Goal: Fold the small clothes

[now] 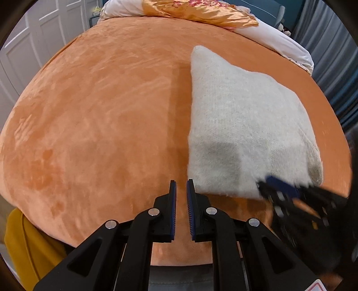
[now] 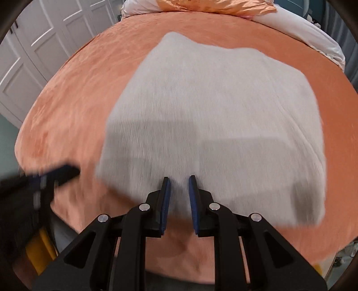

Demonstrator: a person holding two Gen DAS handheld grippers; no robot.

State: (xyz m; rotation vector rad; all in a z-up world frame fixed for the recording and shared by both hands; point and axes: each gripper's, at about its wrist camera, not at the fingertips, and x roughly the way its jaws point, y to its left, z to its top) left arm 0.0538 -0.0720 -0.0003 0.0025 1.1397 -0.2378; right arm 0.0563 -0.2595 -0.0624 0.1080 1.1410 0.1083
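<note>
A folded off-white knit garment lies flat on the orange bedspread, to the right of my left gripper. The left gripper is open with a narrow gap and holds nothing, just off the garment's near left corner. The right gripper shows blurred at the garment's near right edge. In the right wrist view the garment fills the middle, and my right gripper is open and empty over its near edge. The left gripper appears blurred at the left.
Pillows with an orange satin cover lie at the bed's far end. White cupboard doors stand to the left. Grey-blue curtains hang to the right. A yellow cloth hangs by the bed's near left edge.
</note>
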